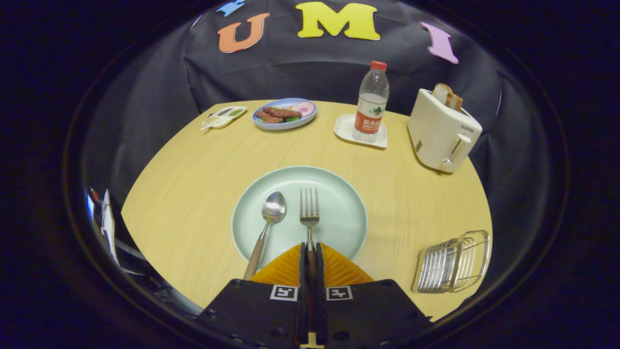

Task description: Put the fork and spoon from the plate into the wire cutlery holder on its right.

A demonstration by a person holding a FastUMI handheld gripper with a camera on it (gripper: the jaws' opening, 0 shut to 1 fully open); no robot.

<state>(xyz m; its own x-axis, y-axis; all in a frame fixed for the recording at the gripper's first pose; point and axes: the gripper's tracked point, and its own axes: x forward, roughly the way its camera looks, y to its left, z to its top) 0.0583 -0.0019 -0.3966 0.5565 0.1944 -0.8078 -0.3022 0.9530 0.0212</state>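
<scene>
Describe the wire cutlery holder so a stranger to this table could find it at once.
Start at the pale green plate in the middle of the wooden table, where the gripper has its jaws shut on the fork. To the plate's right, near the table's edge, stands the wire cutlery holder. It is the table's one see-through metal rack.

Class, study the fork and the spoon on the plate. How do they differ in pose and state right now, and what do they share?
The fork points straight ahead, while the spoon leans, its handle running off over the rim of the plate. The gripper is shut on the fork's handle; the spoon lies free beside the fingers. The spoon shows a brown handle; the fork's is hidden between the fingers. Both have shiny metal heads resting on the plate.
</scene>
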